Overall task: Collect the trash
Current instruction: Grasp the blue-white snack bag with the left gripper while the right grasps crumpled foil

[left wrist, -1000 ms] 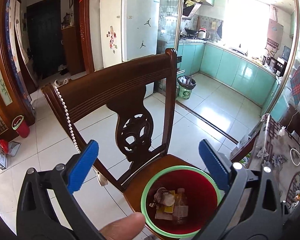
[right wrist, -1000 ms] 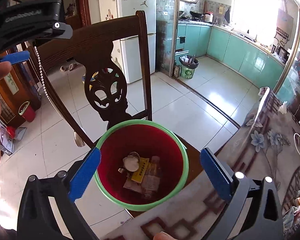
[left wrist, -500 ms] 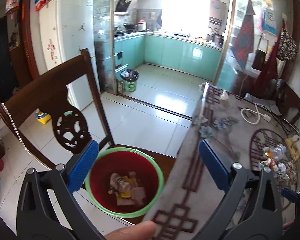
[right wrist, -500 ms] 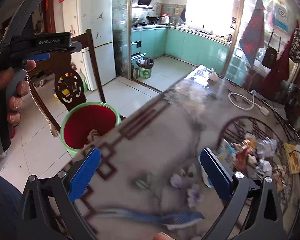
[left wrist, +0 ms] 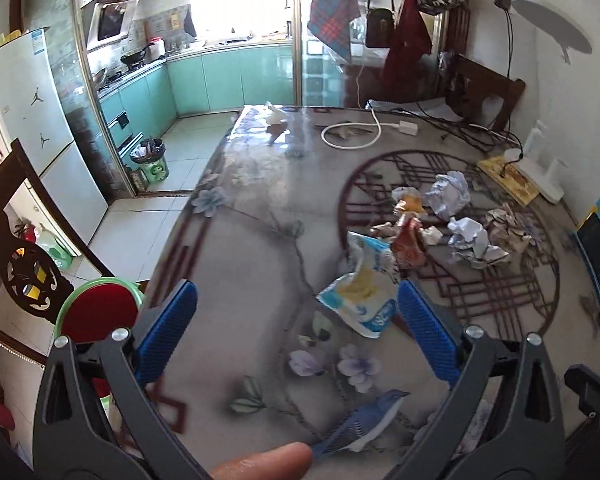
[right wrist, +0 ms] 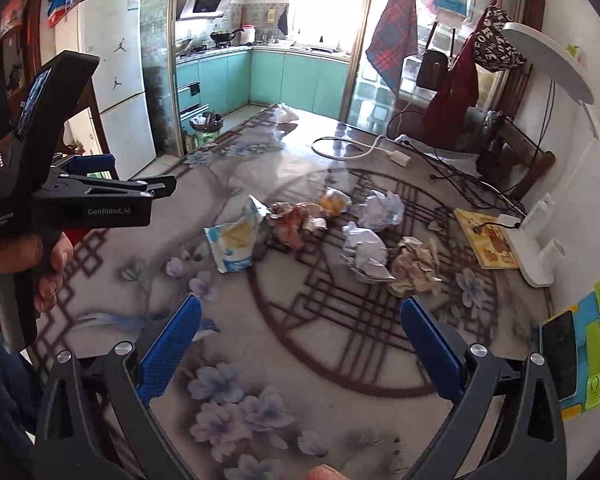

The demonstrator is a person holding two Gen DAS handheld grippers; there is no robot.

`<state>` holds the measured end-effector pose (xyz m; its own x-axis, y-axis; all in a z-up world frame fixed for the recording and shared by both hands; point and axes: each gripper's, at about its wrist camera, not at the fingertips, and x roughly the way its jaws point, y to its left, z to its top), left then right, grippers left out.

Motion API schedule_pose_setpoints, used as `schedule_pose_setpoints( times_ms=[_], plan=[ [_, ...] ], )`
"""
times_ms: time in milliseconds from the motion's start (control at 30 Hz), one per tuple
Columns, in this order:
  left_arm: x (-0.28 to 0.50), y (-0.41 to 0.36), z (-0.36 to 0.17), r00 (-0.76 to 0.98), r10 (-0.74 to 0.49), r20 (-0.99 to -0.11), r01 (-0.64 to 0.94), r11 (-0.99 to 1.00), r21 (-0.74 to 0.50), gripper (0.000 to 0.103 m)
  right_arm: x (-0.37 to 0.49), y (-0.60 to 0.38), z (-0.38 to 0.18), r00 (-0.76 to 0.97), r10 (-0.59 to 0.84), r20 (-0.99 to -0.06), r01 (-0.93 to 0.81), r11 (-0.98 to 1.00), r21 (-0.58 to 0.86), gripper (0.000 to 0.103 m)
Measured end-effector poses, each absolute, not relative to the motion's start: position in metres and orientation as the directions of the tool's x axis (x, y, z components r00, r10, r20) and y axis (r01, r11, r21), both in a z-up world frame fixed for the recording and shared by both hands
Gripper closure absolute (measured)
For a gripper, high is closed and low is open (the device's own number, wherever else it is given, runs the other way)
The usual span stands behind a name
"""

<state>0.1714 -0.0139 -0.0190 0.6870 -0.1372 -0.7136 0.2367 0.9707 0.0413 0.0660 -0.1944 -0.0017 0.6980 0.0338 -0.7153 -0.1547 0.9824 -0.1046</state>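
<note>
Trash lies in a loose pile on the patterned table: a blue and white wrapper, a reddish wrapper, crumpled white paper balls and a brownish crumpled paper. A red bin with a green rim stands on a chair at the table's left edge. My left gripper is open and empty, just short of the blue and white wrapper. My right gripper is open and empty over the table, nearer than the pile. The left gripper's body shows in the right wrist view.
A white cable and black cords lie at the table's far end. A white lamp base, a yellow booklet and a phone on coloured cards sit along the right side. A wooden chair back stands left.
Both grippers have swung right from the red bin on the chair to face the table and its trash pile. Both stay open and empty.
</note>
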Motion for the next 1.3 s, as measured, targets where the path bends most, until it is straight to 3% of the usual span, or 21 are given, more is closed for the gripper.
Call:
schedule_pose_setpoints(
  times_ms=[200,900,933,1000,1100,1300],
  plan=[
    [0.184,-0.058,-0.047,0.652,-0.106,-0.751,0.257,0.962,0.087,0.004,0.069,-0.240,-0.019,0.662,0.060,-0.747,-0.087,0.996,0.003,0.006],
    [0.245,-0.094,-0.127,0.562,-0.005,-0.827,0.241,0.958,0.158,0.005,0.089,-0.289,-0.025,0.660,0.024,-0.751,0.000,0.999,0.033,0.006],
    [0.245,-0.092,-0.128,0.556,-0.003,-0.831,0.238,0.959,0.156,0.007,0.091,-0.290,-0.026,0.661,0.025,-0.750,0.001,0.999,0.034,0.006],
    [0.248,-0.090,-0.133,0.538,-0.002,-0.843,0.240,0.959,0.150,0.028,0.096,-0.290,-0.026,0.664,0.027,-0.748,0.001,0.999,0.037,0.006],
    [0.248,-0.088,-0.134,0.533,-0.012,-0.846,0.254,0.956,0.146,0.043,0.106,-0.290,-0.028,0.663,0.030,-0.748,-0.003,0.999,0.037,0.006],
    [0.246,-0.087,-0.127,0.535,-0.012,-0.845,0.255,0.956,0.148,0.061,0.126,-0.300,-0.033,0.667,0.017,-0.745,-0.021,1.000,0.003,0.006]
  ],
)
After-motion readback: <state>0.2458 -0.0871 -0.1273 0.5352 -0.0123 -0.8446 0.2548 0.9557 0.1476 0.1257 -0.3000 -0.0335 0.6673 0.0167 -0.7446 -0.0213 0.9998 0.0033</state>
